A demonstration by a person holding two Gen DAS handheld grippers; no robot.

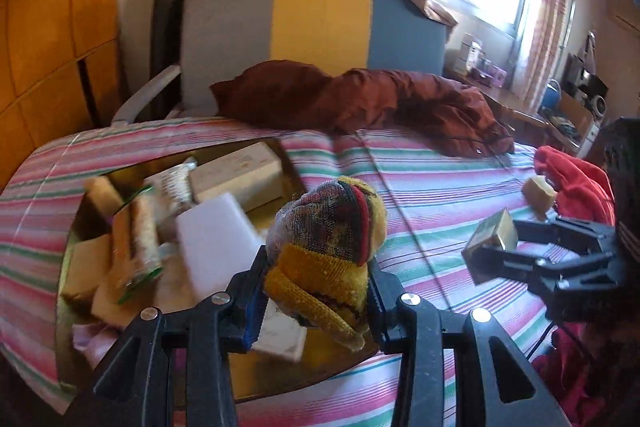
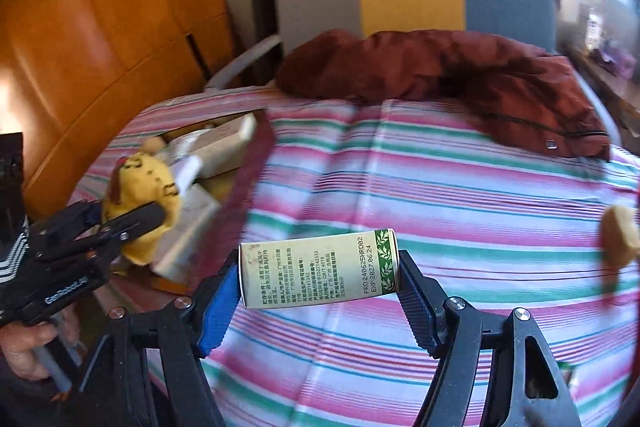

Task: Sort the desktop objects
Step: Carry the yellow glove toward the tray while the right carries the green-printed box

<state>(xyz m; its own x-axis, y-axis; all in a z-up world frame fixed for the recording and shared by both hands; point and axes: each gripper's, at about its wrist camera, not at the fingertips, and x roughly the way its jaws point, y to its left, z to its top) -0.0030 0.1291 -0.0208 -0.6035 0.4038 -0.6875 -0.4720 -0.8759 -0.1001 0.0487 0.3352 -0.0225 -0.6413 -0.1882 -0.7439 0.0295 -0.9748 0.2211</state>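
My left gripper (image 1: 316, 267) is shut on a yellow and red knitted soft toy (image 1: 328, 227), held above the near right part of a gold tray (image 1: 64, 267). Several boxes and packets lie in that tray, among them a white block (image 1: 212, 239). In the right wrist view the same toy (image 2: 140, 187) sits in the left gripper (image 2: 132, 223), over the tray's dark wall (image 2: 248, 195). My right gripper (image 2: 318, 279) is shut on a small cream and green carton (image 2: 320, 269), gripped by its two ends above the striped sheet. The left wrist view shows that carton (image 1: 490, 241) in the right gripper (image 1: 500, 245), right of the tray.
A striped sheet (image 2: 440, 187) covers the surface. A brown jacket (image 1: 360, 99) lies along its far edge, in front of a grey, yellow and blue chair back (image 1: 320, 19). A small tan object (image 1: 540, 191) and red cloth (image 1: 576, 183) sit at the right. A wooden wardrobe (image 2: 100, 27) stands to the left.
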